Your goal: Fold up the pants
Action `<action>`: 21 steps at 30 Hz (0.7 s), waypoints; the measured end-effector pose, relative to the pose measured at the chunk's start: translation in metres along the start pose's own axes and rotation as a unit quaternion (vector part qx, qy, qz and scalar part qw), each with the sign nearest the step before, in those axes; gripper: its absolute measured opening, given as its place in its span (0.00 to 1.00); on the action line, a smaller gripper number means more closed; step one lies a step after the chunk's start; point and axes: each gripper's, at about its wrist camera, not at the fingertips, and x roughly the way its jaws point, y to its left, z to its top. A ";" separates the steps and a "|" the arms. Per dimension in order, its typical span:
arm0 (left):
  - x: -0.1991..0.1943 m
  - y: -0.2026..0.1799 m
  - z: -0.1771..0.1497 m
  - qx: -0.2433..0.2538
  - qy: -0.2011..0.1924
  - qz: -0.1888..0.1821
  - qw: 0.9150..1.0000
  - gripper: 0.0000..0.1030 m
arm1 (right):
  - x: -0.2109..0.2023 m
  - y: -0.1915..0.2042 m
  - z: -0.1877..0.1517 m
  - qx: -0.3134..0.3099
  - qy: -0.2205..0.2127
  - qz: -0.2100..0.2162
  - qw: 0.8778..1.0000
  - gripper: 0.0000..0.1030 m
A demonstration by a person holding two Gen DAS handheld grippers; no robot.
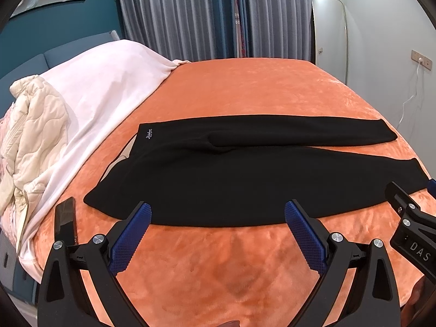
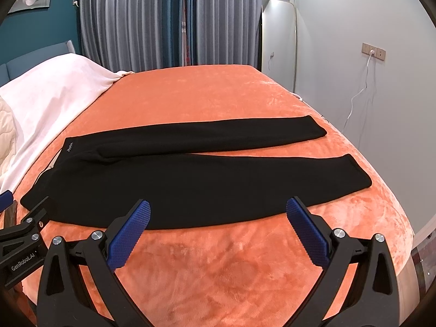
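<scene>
Black pants [image 1: 218,174] [image 2: 152,185] lie spread flat across the orange bed cover, waistband to the left with a small white logo, both legs stretching right and parted a little at the cuffs. My left gripper [image 1: 217,209] hovers open just short of the near hem of the pants, nothing between its blue pads. My right gripper [image 2: 218,207] is likewise open over the near edge of the closer leg, holding nothing. Each gripper shows at the edge of the other's view.
The orange bed cover [image 1: 245,92] fills the scene. A white sheet [image 1: 109,87] and a cream quilt [image 1: 35,125] are heaped at the left. A dark phone [image 1: 64,223] lies near the front left. Curtains, a mirror and a wall socket with cable stand behind and right.
</scene>
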 end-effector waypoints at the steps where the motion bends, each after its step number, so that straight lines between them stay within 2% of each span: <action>1: 0.001 -0.001 0.001 0.000 0.001 0.000 1.000 0.93 | 0.001 0.000 0.000 0.000 0.001 0.000 1.000 0.95; 14: 0.017 -0.004 0.005 0.003 0.012 0.002 1.000 0.93 | 0.020 -0.002 0.002 0.001 0.012 -0.005 1.000 0.95; 18: 0.039 -0.001 0.009 0.011 0.024 0.001 1.000 0.94 | 0.036 -0.009 0.001 0.003 0.024 -0.002 1.000 0.95; 21: 0.065 0.014 0.020 -0.008 0.042 -0.013 0.999 0.94 | 0.058 -0.021 0.004 -0.002 0.038 -0.004 0.999 0.95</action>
